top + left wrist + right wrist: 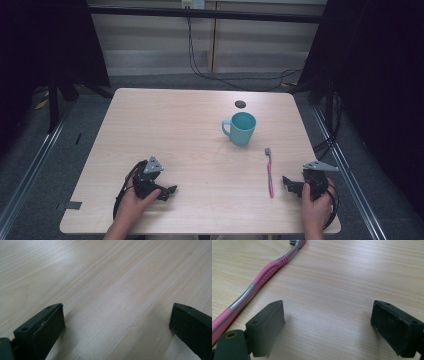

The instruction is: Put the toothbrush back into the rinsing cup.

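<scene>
Toothbrush (pixel 270 172), pink with grey, is seen in the high view lying flat on the worktop (pixel 190 130), lengthwise toward the far edge with its bristle head at the far end. It lies near the right gripper (pixel 287 182), just to that gripper's left and apart from it. A teal mug (pixel 240 128) stands upright beyond the toothbrush, handle turned left, and a small dark round spot (pixel 240 104) is seen behind the mug. The left gripper (pixel 170 191) is held low over bare wood at the near left, well apart from the toothbrush.

In the left gripper view, the two black jaws are spread wide with bare worktop (pixel 107 290) between them.

In the right gripper view, the jaws are likewise set wide apart with nothing between them. The toothbrush (pixel 259 282) runs diagonally just outside the left-hand jaw, untouched.
</scene>
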{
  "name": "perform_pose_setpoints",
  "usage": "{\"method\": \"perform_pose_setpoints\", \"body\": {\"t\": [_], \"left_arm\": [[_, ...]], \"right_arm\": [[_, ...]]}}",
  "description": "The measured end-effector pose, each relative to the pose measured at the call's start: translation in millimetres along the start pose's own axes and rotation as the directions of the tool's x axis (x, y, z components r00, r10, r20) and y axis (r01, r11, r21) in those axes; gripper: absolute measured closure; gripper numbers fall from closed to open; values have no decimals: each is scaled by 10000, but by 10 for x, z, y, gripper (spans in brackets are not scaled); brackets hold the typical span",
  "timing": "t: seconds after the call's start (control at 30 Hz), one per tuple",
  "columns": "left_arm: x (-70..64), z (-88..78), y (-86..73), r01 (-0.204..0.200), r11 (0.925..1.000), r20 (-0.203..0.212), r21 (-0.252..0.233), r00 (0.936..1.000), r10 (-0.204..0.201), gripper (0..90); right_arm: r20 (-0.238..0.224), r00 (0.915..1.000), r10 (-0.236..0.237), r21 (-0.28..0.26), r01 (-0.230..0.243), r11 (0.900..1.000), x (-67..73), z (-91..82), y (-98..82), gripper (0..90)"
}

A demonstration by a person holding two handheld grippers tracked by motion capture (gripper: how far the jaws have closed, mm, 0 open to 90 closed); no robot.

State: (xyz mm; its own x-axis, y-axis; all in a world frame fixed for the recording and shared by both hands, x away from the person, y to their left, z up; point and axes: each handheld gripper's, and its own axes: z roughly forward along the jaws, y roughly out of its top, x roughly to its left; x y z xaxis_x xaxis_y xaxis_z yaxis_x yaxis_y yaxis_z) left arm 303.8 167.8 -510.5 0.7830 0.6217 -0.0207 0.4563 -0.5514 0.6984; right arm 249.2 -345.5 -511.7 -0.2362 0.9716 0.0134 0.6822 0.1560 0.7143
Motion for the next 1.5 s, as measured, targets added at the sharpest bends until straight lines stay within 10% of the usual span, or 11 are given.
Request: {"method": "perform_pose_setpoints", "body": {"t": [1.0, 1.2, 1.5], "left_arm": [[2, -1, 1, -8, 10000, -9, 7, 10000, 8, 0], [1, -1, 1, 2, 10000, -5, 10, 10000, -2, 0], [2, -2, 2, -9, 10000, -14, 17, 10000, 9, 0]], "right_arm": [[372, 9985, 411, 400, -426, 9983, 24, 38, 96, 136], [142, 9842, 1766, 1122, -1771, 9778, -48, 9, 233, 197], [-162, 9780, 2079, 1930, -2009, 9604, -5, 57, 398, 195]]}}
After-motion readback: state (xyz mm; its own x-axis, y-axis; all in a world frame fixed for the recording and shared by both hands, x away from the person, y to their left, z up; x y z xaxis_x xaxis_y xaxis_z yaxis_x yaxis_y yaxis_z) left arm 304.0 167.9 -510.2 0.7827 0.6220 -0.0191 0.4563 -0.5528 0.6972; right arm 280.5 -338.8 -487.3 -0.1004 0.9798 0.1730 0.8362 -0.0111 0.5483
